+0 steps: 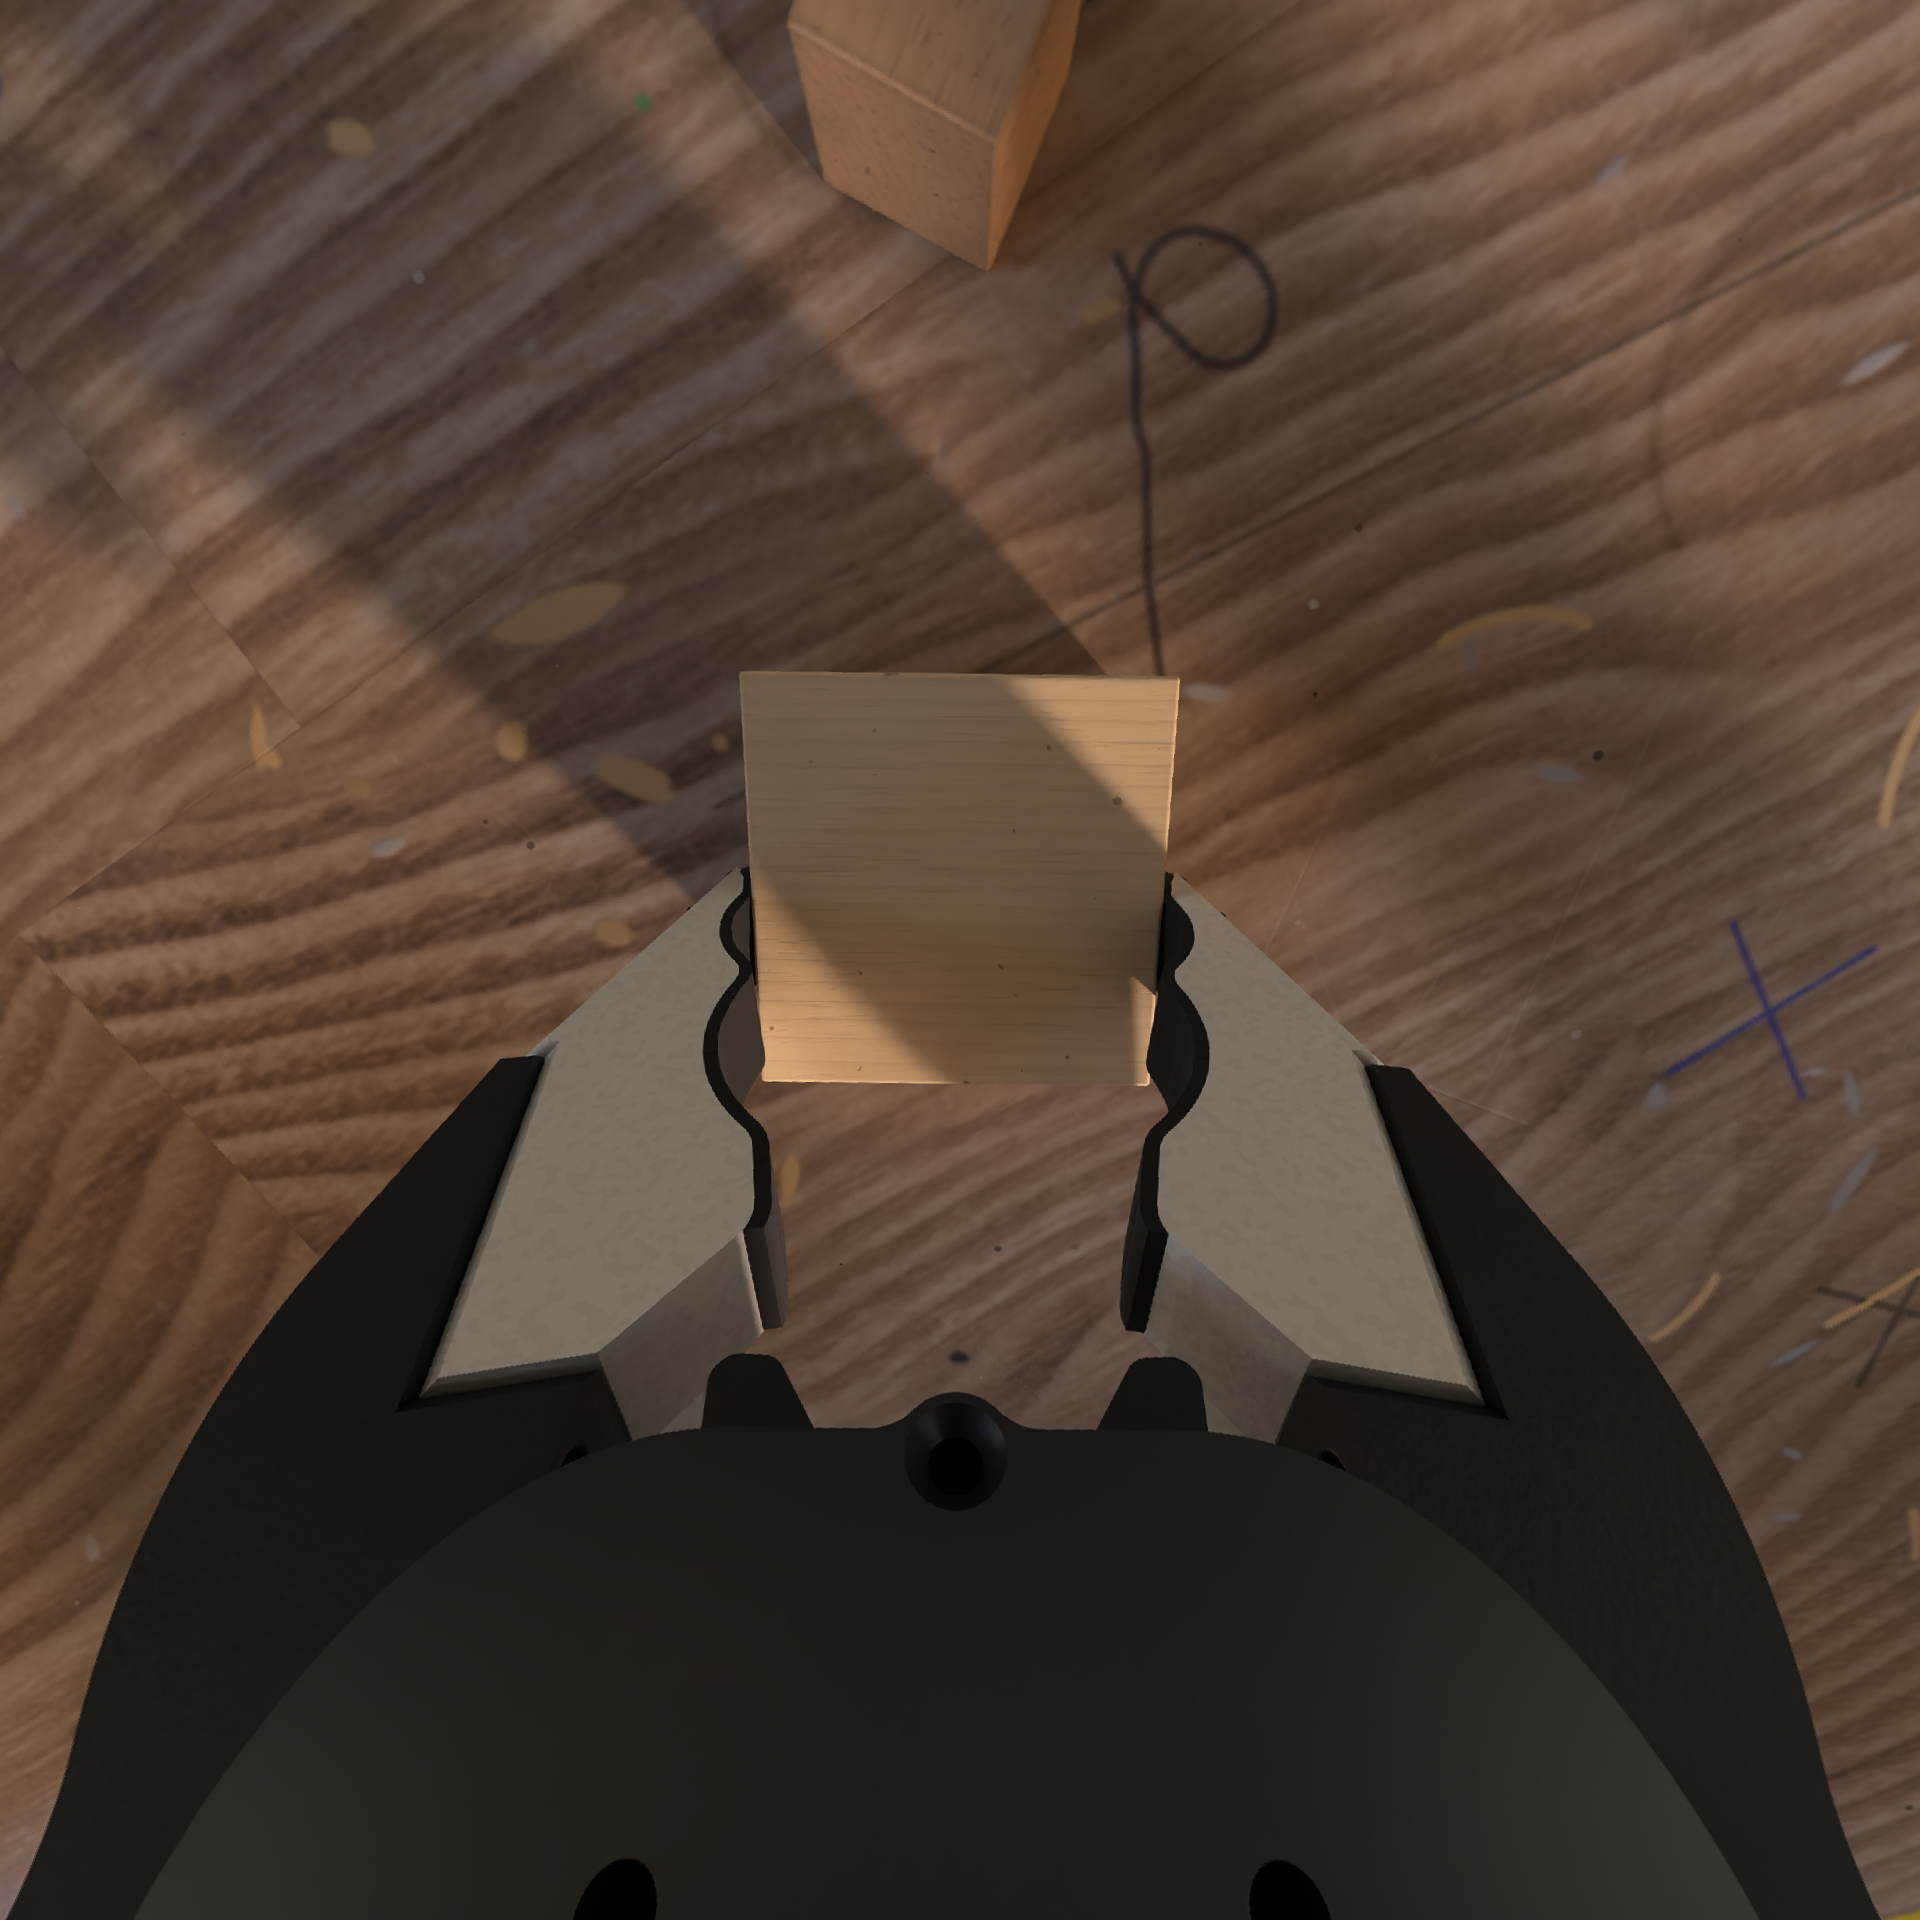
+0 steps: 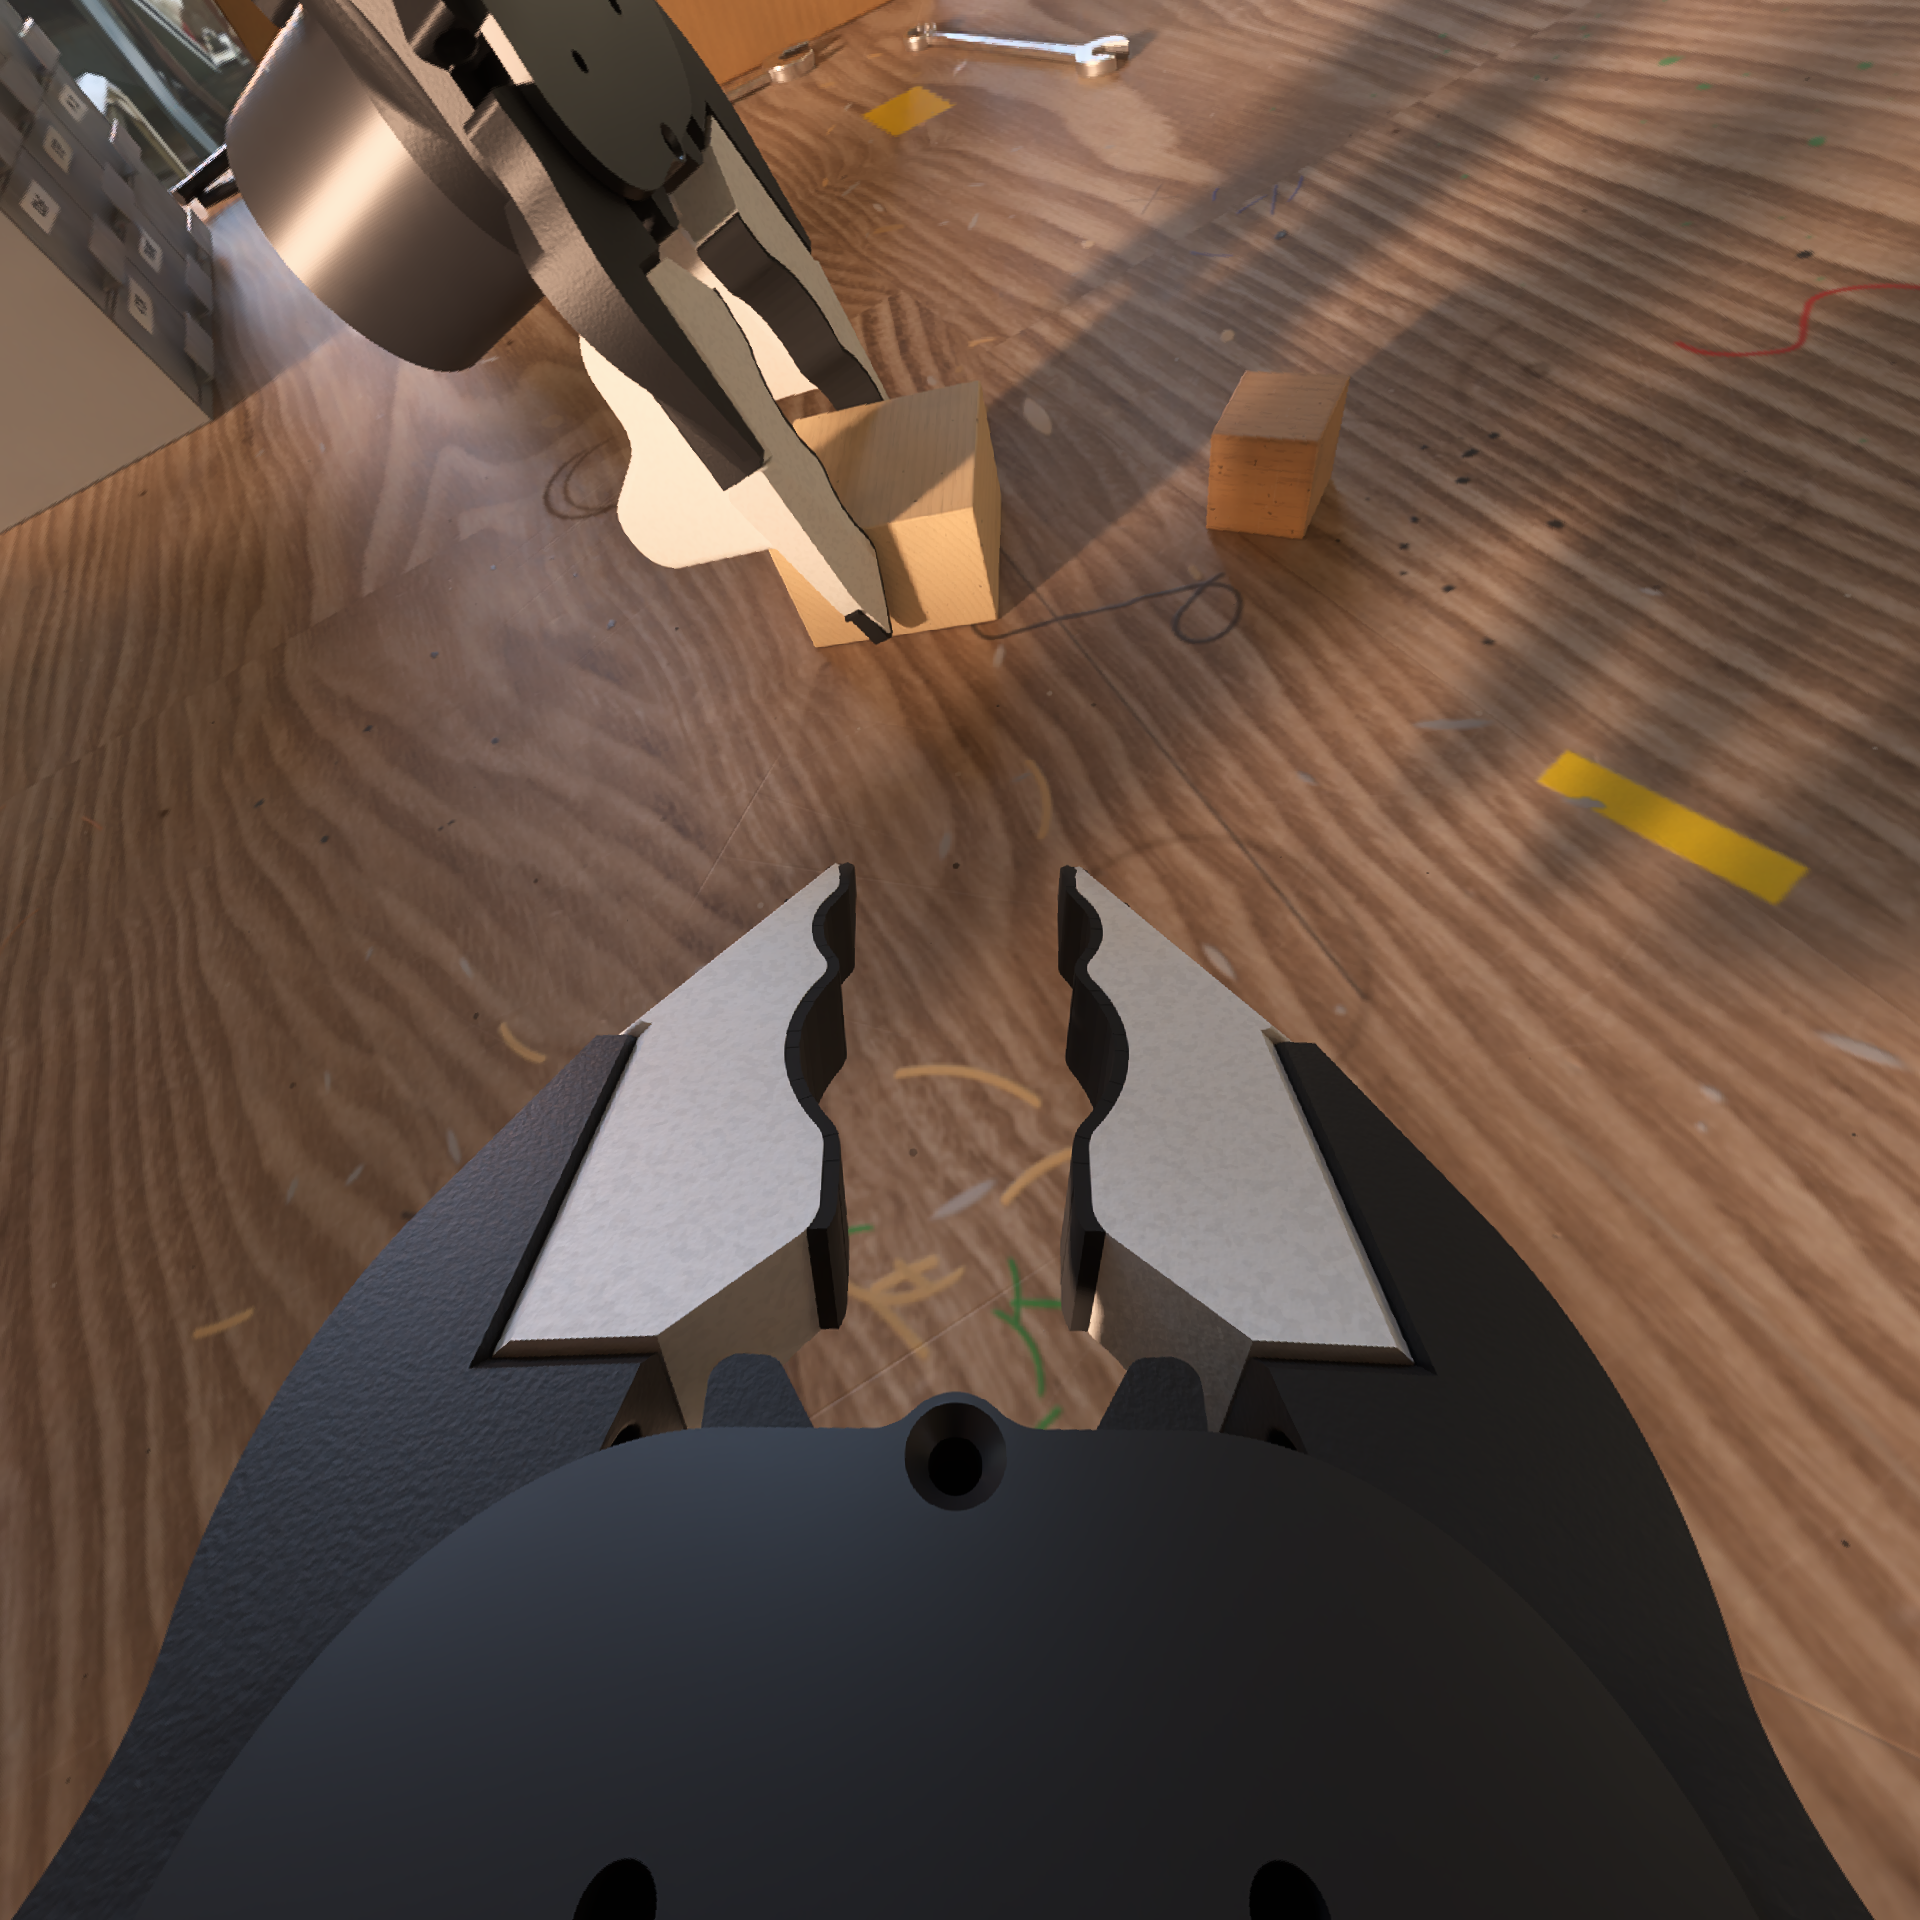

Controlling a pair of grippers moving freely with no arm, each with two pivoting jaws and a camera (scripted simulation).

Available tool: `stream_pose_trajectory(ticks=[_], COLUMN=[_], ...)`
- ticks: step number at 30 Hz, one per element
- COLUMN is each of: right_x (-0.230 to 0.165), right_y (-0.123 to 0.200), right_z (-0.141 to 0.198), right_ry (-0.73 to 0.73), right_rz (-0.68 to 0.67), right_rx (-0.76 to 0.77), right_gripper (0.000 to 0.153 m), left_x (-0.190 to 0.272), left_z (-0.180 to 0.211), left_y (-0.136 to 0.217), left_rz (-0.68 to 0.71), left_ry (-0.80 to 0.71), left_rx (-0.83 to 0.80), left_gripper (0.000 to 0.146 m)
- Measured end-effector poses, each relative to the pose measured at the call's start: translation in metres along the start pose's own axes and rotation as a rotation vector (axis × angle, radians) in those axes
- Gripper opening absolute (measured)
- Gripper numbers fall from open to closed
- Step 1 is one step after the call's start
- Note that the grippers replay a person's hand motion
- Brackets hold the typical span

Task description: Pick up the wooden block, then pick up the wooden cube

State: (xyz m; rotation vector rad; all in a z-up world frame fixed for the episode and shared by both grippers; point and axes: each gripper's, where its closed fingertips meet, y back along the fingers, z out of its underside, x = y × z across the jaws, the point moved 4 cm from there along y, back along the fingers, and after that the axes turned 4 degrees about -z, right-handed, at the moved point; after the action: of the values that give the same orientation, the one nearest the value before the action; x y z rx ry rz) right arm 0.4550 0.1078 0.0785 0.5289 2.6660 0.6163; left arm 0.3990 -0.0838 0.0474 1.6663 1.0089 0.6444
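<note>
A pale wooden block (image 1: 956, 883) stands on the wooden tabletop (image 1: 416, 935). My left gripper (image 1: 956, 894) has one finger on each side of it, pads touching its sides. In the right wrist view the block (image 2: 935, 488) rests on the table, with the left gripper's near finger (image 2: 821, 520) reaching down almost to the surface. A smaller, orange-toned wooden cube (image 1: 925, 114) sits just beyond the block, apart from it; it also shows in the right wrist view (image 2: 1273, 457). My right gripper (image 2: 956, 883) is open and empty, low over the table, well short of both.
A black thread loop (image 1: 1205, 301) lies between block and cube. A yellow tape strip (image 2: 1673, 826) lies to the right, another (image 2: 907, 109) farther back. A metal wrench (image 2: 1023, 47) lies at the far edge. A grey drawer cabinet (image 2: 94, 208) stands at far left.
</note>
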Motion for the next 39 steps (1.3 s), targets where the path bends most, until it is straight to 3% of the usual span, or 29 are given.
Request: stream_pose_trajectory(ticks=[7, 16, 24, 27, 29, 33, 39], right_x=[0.000, 0.007, 0.013, 0.028, 0.038, 0.059, 0.104], right_y=[0.000, 0.005, -0.001, -0.007, -0.017, -0.053, -0.117], right_z=[0.000, -0.003, -0.017, -0.051, -0.077, -0.105, -0.106], right_ry=[0.001, -0.010, -0.004, 0.141, 0.353, 0.749, 1.044], right_rz=[0.004, 0.027, 0.070, 0.138, 0.158, 0.043, -0.096], right_rx=[0.000, 0.022, -0.003, -0.065, -0.154, -0.452, -0.819], right_gripper=[0.039, 0.039, 0.040, 0.043, 0.043, 0.047, 0.049], left_x=[0.012, 0.034, 0.035, 0.039, 0.042, 0.046, 0.050], left_z=[0.002, 0.014, 0.035, 0.036, 0.038, 0.041, 0.042], left_y=[0.012, 0.074, 0.072, 0.073, 0.072, 0.069, 0.064], left_rz=[-0.005, -0.098, -0.078, -0.079, -0.077, -0.049, -0.015], left_ry=[-0.053, -0.134, -0.065, -0.072, -0.077, -0.070, -0.067], left_rx=[0.130, 0.758, 0.828, 0.838, 0.830, 0.822, 0.804], left_gripper=[0.075, 0.075, 0.075, 0.075, 0.075, 0.075, 0.075])
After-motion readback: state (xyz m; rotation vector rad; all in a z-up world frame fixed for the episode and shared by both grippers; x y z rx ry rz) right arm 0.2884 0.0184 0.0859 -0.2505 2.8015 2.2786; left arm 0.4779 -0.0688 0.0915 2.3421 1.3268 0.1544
